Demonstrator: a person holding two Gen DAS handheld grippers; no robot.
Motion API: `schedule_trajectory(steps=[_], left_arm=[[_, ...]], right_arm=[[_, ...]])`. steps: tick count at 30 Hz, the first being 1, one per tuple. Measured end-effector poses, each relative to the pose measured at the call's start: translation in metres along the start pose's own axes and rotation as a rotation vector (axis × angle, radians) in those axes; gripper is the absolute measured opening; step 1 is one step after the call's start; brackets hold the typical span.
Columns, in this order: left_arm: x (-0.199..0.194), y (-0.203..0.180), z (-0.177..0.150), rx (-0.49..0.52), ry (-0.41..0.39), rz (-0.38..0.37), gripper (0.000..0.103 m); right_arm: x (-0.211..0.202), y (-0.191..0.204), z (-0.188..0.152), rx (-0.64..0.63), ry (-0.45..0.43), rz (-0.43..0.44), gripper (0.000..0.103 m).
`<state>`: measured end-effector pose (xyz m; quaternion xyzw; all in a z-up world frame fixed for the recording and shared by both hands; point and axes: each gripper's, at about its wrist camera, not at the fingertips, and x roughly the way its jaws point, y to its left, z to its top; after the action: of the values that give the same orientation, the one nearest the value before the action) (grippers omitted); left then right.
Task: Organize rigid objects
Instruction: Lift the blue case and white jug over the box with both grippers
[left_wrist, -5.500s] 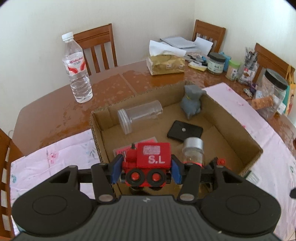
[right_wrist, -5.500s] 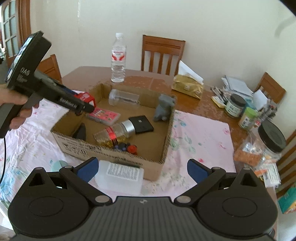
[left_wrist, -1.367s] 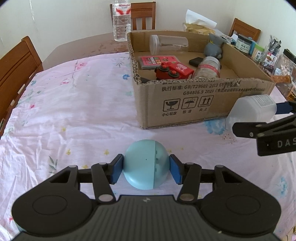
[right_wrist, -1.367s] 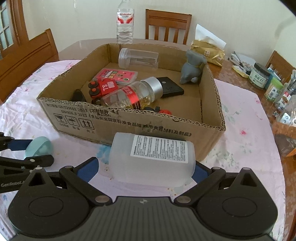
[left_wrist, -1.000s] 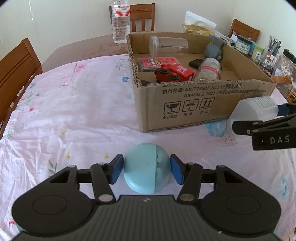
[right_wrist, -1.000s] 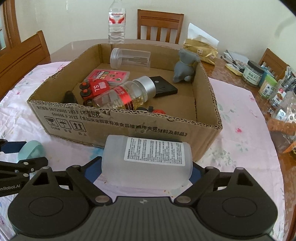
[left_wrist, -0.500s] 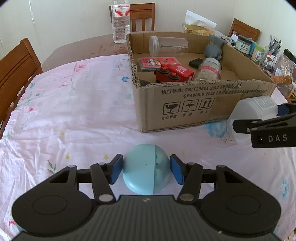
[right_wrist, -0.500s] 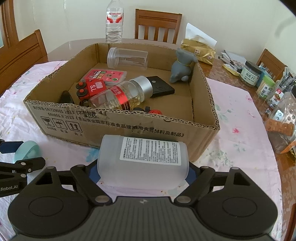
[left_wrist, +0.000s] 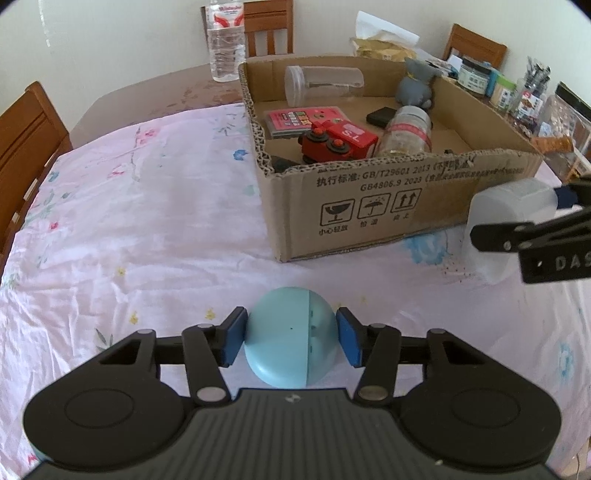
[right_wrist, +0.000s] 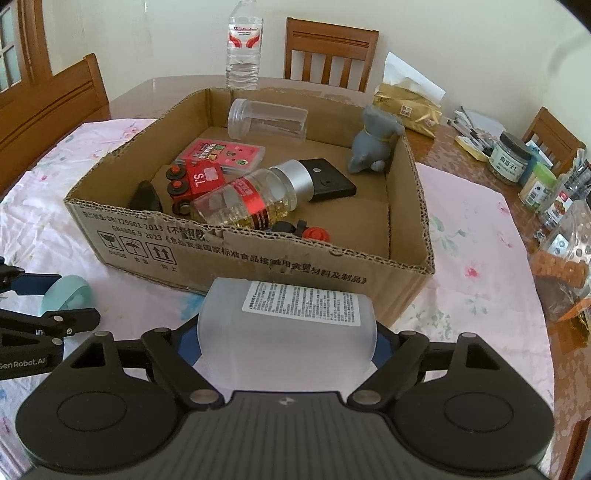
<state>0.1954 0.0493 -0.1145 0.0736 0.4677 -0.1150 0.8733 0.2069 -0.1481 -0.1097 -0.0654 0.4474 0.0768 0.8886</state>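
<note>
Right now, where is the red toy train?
The red toy train lies inside the cardboard box, toward its left side in the right wrist view, between the pink card case and the silver-capped bottle.

Wrist views, downward, close (sharing box (left_wrist: 369, 192))

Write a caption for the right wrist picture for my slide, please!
Right gripper closed on a frosted plastic bottle in front of the cardboard box of sorted things.
</note>
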Motion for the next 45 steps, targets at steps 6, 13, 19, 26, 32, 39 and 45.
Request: schedule_trajectory(steps=[6,13,19,26,32,39,45], left_arm=[[-0.003,0.003,0.0,0.035,0.032,-0.02,0.052],[-0.012,0.01,0.001,0.076,0.055,-0.051,0.052],[-0.021,0.017,0.004,0.09,0.062,-0.068,0.052],[-0.039,0.023,0.011,0.088,0.031,-0.074,0.052],[-0.055,0.026,0.018,0.065,0.009,-0.081,0.052],[-0.068,0.025,0.03,0.078,-0.012,-0.07,0.052],[-0.074,0.017,0.048,0.121,-0.037,-0.08,0.052]], right_arm=[[-0.012,-0.005,0.001,-0.034,0.02,0.033,0.088],[-0.037,-0.013,0.01,-0.101,0.03,0.085,0.088],[-0.061,-0.03,0.038,-0.132,-0.016,0.102,0.088],[-0.047,-0.044,0.078,-0.151,-0.067,0.119,0.088],[0.001,-0.05,0.093,-0.153,0.003,0.114,0.088],[0.0,-0.053,0.098,-0.079,-0.05,0.099,0.103],[-0.02,-0.058,0.087,0.001,-0.059,0.097,0.103]])
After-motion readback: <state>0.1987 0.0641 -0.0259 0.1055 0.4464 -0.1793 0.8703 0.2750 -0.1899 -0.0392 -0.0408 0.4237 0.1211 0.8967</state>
